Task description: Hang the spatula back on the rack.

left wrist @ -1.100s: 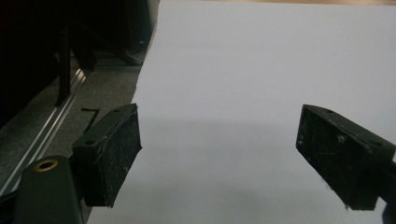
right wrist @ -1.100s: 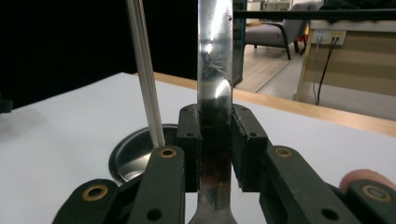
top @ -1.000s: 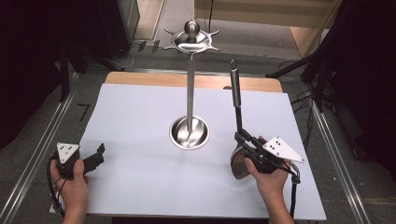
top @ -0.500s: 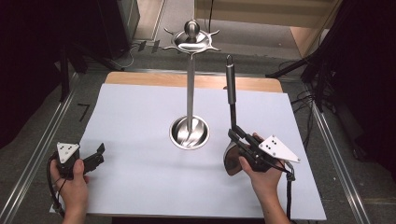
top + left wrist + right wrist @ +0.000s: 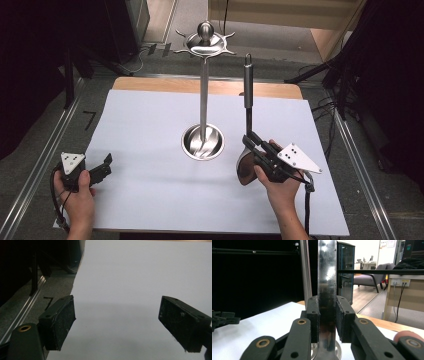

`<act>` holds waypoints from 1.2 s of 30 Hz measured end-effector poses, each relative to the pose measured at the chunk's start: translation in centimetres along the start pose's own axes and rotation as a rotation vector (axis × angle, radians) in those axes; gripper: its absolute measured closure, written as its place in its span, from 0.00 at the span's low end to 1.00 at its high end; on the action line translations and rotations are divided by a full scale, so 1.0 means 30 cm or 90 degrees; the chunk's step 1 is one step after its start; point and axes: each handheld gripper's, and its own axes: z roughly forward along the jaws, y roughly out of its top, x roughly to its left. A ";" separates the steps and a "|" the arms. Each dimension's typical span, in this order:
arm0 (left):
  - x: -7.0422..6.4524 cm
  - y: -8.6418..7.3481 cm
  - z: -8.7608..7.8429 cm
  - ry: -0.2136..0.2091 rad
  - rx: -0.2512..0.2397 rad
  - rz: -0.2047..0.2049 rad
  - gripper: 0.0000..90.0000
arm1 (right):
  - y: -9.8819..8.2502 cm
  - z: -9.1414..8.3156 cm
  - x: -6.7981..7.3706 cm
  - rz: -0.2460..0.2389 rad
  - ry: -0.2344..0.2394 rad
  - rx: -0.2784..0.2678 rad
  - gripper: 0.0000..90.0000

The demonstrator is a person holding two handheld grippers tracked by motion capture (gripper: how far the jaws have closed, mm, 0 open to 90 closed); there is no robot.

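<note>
We see the right gripper (image 5: 252, 145) clamped on a ladle (image 5: 248, 95), its two black pads pressing the flat metal stem from either side, as the right gripper view (image 5: 327, 320) makes plain. The ladle (image 5: 327, 272) stands nearly upright: a dark, narrow stem rises into a thicker brushed-steel handle that ends in a small hanging loop at the top, and its rounded bowl (image 5: 244, 167) sits low beside the hand, just above the white sheet (image 5: 150, 130) covering the table. The steel is shiny, with darker staining on the stem where the pads grip it. It stands toward the right half of the sheet, nearer the near edge than the far one, just beside the round dished base of a utensil stand (image 5: 203, 142) whose slim pole rises at the sheet's middle to a hooked crown with a knob. The left gripper (image 5: 100, 170) rests near the near left corner, its pads (image 5: 60, 322) spread wide over bare sheet, grasping nothing.
</note>
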 end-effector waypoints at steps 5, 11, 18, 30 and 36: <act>0.000 0.000 0.000 0.000 0.001 0.000 0.17 | 0.005 0.002 0.012 -0.005 0.007 0.000 0.85; 0.000 -0.001 -0.002 -0.001 -0.003 -0.001 0.17 | 0.025 0.011 0.031 -0.015 0.019 -0.011 0.85; 0.000 -0.001 -0.002 -0.002 -0.003 -0.001 0.17 | 0.038 0.024 0.036 -0.014 0.024 -0.014 0.85; -0.001 -0.001 -0.001 -0.001 -0.004 0.000 0.17 | 0.040 0.038 0.031 -0.004 0.047 -0.012 0.85; -0.001 -0.001 -0.001 -0.001 -0.003 0.000 0.17 | 0.033 0.055 0.029 0.003 0.048 -0.007 0.85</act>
